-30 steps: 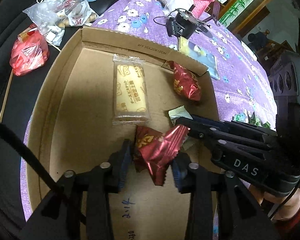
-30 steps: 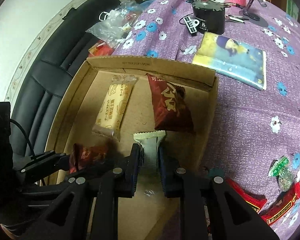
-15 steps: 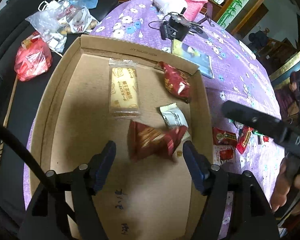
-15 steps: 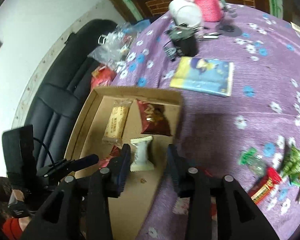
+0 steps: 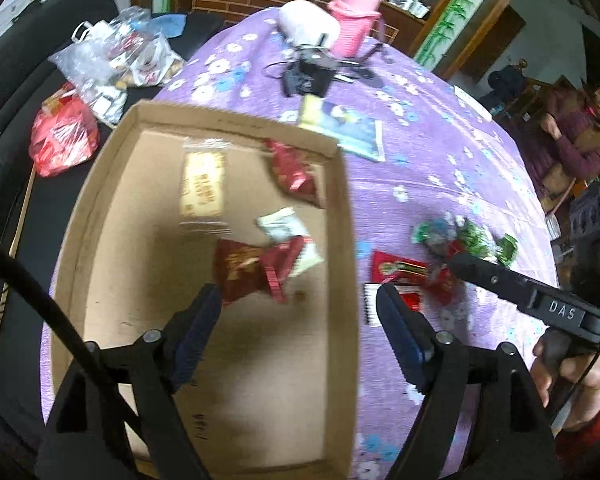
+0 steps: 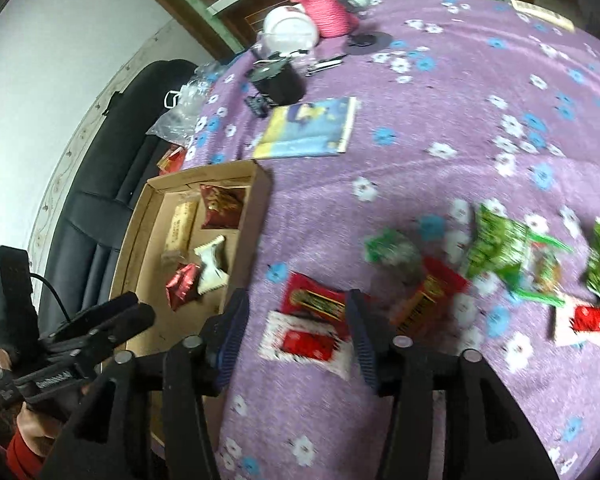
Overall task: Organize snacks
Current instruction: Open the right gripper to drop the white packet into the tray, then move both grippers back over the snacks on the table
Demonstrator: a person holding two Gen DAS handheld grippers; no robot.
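A shallow cardboard box on the purple flowered cloth holds a yellow biscuit pack, a dark red bag, a white packet and a red foil packet. My left gripper hangs above the box's right wall, its jaws opening with nothing between them. My right gripper hovers over loose snacks right of the box, its jaws also opening and gripping nothing. Below it lie a red packet and a red-and-white packet. Green packets lie further right.
A yellow-blue booklet, a black device, a white bowl and a pink knitted bottle cover sit at the table's far side. Plastic bags lie on the black sofa at left. A person sits far right.
Both grippers let go: the red foil packet and the white packet now lie in the box. Both opened and drew back; the right one swung right over the loose snacks.
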